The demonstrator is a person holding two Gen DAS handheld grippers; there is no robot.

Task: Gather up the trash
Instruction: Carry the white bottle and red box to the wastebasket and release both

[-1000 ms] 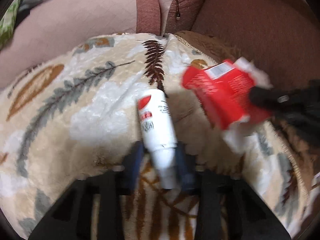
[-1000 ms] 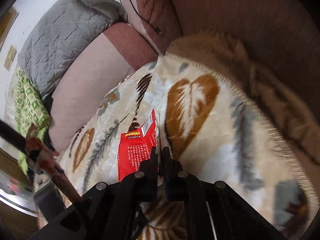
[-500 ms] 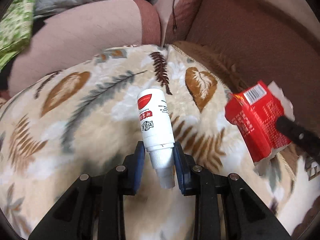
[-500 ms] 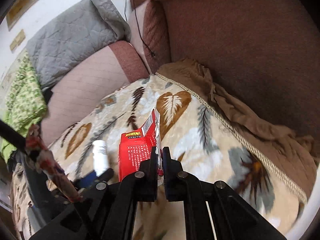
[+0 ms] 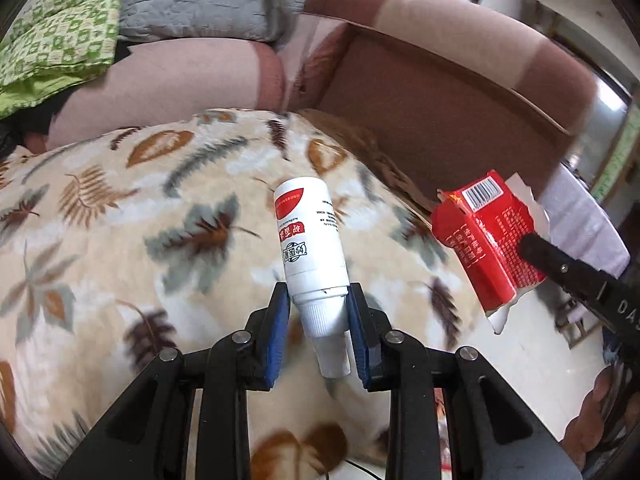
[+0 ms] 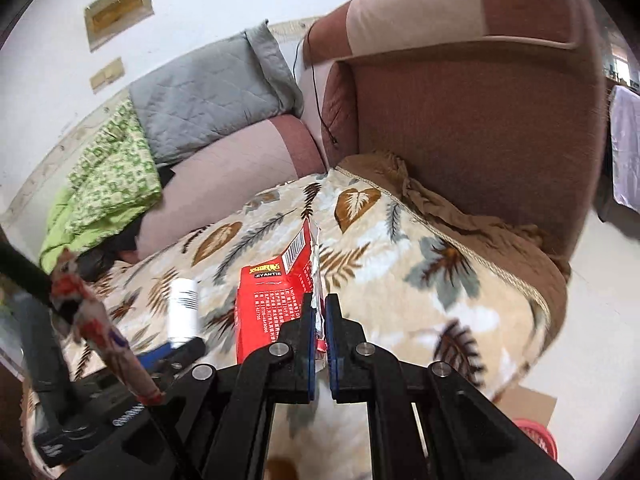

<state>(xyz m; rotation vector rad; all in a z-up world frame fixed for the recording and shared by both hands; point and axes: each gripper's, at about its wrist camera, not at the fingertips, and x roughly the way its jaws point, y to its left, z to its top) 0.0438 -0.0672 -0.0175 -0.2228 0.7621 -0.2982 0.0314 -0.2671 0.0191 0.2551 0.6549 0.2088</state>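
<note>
Below you lies the leaf blanket [image 5: 120, 240] on the sofa [image 5: 440, 100], nothing blocking. Your left gripper [image 5: 320, 332] pinches the bottle [image 5: 310, 240]; your right gripper [image 6: 319, 332] clamps the red box [image 6: 272, 300]. Both have lifted back from the cushions since before.

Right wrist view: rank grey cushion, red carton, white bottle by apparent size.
1. grey cushion
2. red carton, though it sits nearest the camera
3. white bottle, clearly smallest
</note>
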